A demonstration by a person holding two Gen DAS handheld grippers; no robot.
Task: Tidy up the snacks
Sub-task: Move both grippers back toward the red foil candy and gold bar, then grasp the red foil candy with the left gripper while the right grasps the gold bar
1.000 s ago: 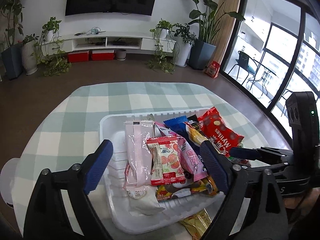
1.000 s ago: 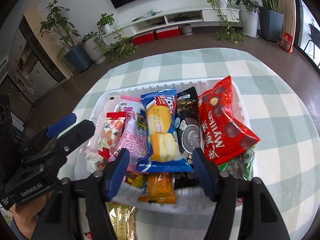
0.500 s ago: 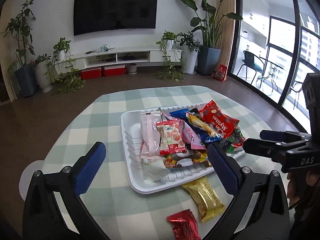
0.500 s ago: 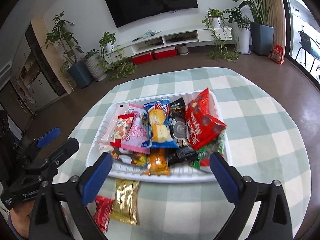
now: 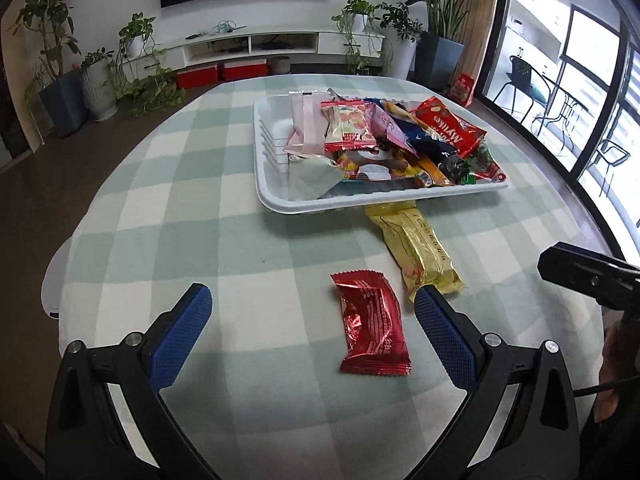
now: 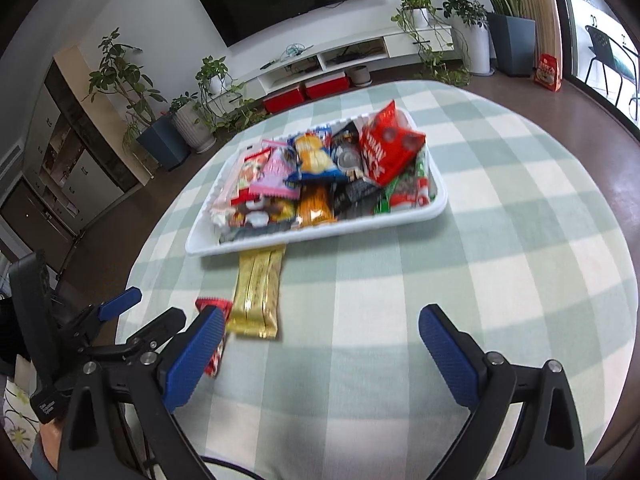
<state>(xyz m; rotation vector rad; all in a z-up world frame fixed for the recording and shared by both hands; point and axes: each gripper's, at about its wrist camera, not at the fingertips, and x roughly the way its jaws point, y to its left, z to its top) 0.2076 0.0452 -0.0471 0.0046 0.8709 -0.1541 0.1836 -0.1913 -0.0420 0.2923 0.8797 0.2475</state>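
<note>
1. White tray piled with snacks on checked desk; gold packet tucked partly under its near rim, red packet beside.
2. Left tongs and right tongs both spread, empty, above the desk.

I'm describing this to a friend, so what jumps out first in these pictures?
A white tray heaped with bright snack packets sits on the far half of the checked tablecloth. Nearer, a gold packet pokes from under the tray's rim, and a red packet lies beside it, between the left tongs, which are open.
</note>
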